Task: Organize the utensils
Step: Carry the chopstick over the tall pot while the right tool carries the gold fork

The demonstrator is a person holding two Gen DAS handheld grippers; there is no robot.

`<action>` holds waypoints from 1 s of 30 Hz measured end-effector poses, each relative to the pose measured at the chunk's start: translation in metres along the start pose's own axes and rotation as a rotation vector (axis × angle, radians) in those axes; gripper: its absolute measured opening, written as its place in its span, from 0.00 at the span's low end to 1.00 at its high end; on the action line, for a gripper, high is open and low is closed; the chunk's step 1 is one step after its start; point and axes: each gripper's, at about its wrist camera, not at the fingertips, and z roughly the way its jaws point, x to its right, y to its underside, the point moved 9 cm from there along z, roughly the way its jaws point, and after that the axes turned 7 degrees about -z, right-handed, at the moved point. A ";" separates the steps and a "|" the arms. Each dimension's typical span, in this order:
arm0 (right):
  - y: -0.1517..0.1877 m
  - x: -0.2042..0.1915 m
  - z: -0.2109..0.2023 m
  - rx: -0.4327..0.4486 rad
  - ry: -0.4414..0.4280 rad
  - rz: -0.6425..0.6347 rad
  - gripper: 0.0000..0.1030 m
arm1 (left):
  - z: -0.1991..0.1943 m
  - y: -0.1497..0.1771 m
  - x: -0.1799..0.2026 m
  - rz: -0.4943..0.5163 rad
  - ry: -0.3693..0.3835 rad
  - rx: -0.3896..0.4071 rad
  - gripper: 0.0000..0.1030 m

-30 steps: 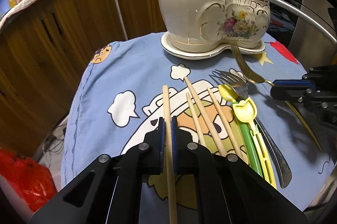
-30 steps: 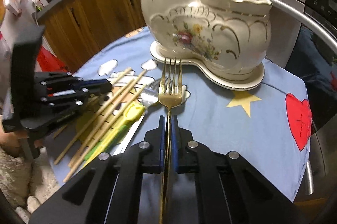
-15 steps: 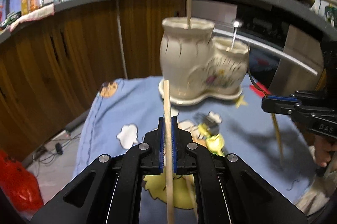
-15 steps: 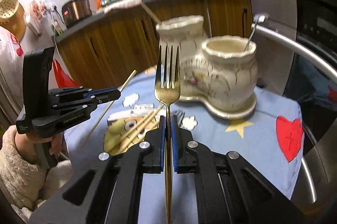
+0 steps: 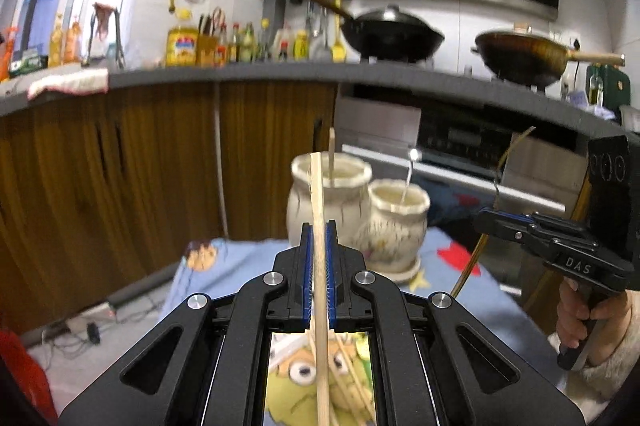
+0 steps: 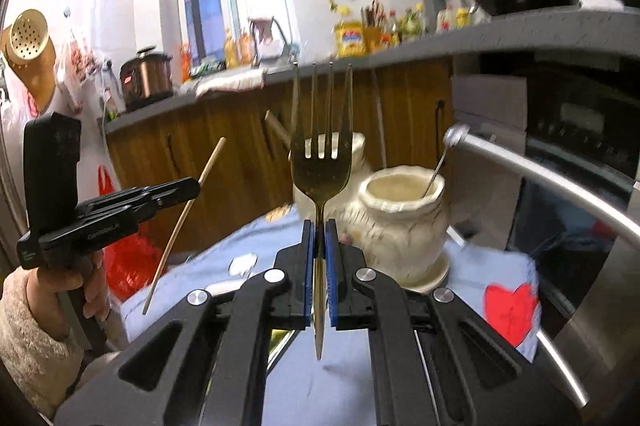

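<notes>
I have one wooden chopstick (image 5: 319, 226) clamped in my left tongs (image 5: 319, 238), the blue pads nearly together on its thin round shaft, its tip crossing in front of the taller pot of the ceramic holder (image 5: 329, 193). My right tongs (image 6: 319, 238) are pinched just as narrowly on the flat neck of one gold-coloured metal fork (image 6: 321, 161), its four tines standing upright in front of the same holder. That holder is cream glazed ware, two rounded pots joined side by side with scalloped rims, on a matching saucer on the tabletop (image 6: 464, 266). One wooden stick (image 5: 331, 153) stands in the taller pot and one thin metal handle with a round end (image 6: 442, 155) leans in the shorter pot (image 6: 404, 209). Below my left tongs, nearer than the holder, several more wooden chopsticks (image 5: 352, 382) lie on the blue cartoon-printed cloth (image 5: 224, 262); I cannot count them exactly. A red heart (image 6: 510, 306) is printed on the cloth to the right of the holder. Behind the holder run brown wooden cabinets (image 5: 120, 169) under a grey counter, which carries two dark woks (image 5: 394, 35).
</notes>
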 end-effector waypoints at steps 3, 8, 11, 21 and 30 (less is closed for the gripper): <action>-0.019 0.006 -0.002 0.029 0.024 -0.004 0.05 | 0.007 -0.015 -0.003 -0.012 0.008 0.031 0.06; -0.046 0.017 0.004 0.068 0.040 -0.007 0.05 | 0.026 -0.050 -0.006 -0.048 0.037 0.124 0.06; -0.064 0.028 0.008 0.093 0.049 0.011 0.05 | 0.038 -0.073 -0.011 -0.057 0.034 0.179 0.06; -0.118 0.074 0.024 0.214 0.106 0.085 0.05 | 0.088 -0.152 -0.009 -0.099 0.052 0.342 0.06; -0.096 0.099 0.052 0.148 0.128 0.114 0.05 | 0.133 -0.150 -0.007 -0.123 0.081 0.320 0.06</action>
